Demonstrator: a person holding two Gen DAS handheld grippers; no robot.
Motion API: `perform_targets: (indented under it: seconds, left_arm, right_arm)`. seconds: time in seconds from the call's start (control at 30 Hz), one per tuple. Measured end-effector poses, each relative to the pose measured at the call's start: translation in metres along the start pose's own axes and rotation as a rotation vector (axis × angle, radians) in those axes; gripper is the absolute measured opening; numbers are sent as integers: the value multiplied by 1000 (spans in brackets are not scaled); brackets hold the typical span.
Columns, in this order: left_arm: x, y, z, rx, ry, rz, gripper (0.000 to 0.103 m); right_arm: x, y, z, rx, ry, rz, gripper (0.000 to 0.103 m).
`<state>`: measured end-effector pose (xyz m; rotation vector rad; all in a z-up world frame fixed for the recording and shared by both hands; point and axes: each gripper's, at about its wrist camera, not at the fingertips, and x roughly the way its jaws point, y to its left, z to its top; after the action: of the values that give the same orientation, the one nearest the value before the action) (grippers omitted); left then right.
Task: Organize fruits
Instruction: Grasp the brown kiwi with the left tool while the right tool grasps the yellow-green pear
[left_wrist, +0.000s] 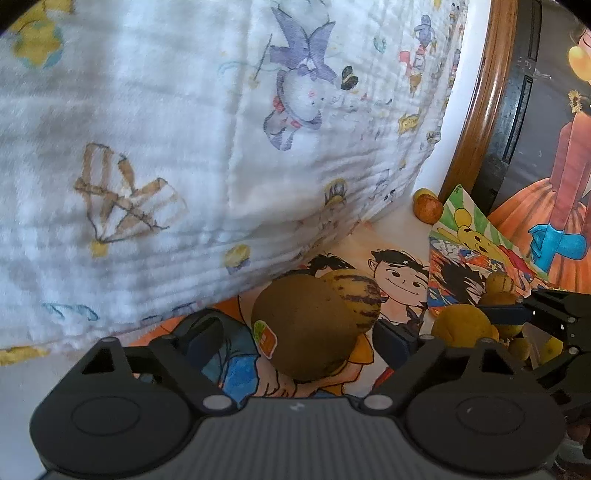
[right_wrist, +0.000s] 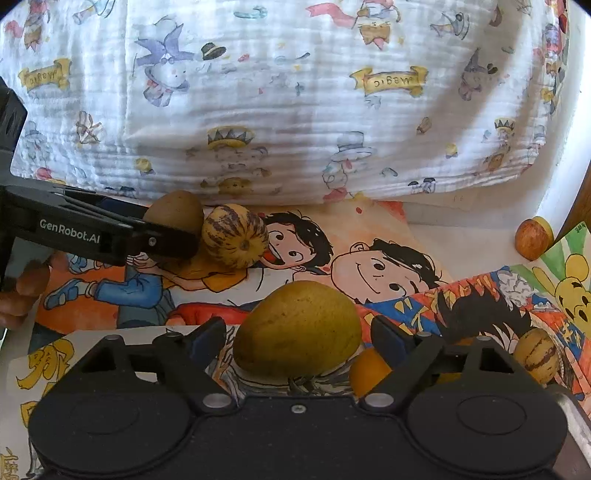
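A brown kiwi with a sticker lies on a cartoon drawing, between the fingers of my left gripper, which stands open around it with small gaps on both sides. A striped yellow melon touches the kiwi from behind. In the right wrist view a yellow-green mango lies between the fingers of my right gripper, also open. That view shows the left gripper at the left, straddling the kiwi beside the striped melon.
A big white cushion with cartoon prints rises close behind the fruits. An orange fruit and a second striped melon lie by the right fingers. A reddish apple sits far right near a wooden frame. A hand holds the left gripper.
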<state>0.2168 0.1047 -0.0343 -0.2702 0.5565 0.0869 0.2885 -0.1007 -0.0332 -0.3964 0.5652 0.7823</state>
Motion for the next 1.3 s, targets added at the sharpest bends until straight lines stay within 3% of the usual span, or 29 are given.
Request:
perform_targets:
  seconds: [0.33, 0.43, 1.3]
  left_arm:
    - [3, -2, 1, 14, 9, -19, 67]
    - [4, -2, 1, 12, 8, -17, 65]
    - [-14, -8, -11, 18, 13, -42, 63]
  right_arm:
    - [4, 5, 0, -56, 3, -19, 79]
    - [5, 7, 1, -75, 5, -27, 78]
    - [-14, 18, -7, -129, -75, -84, 73]
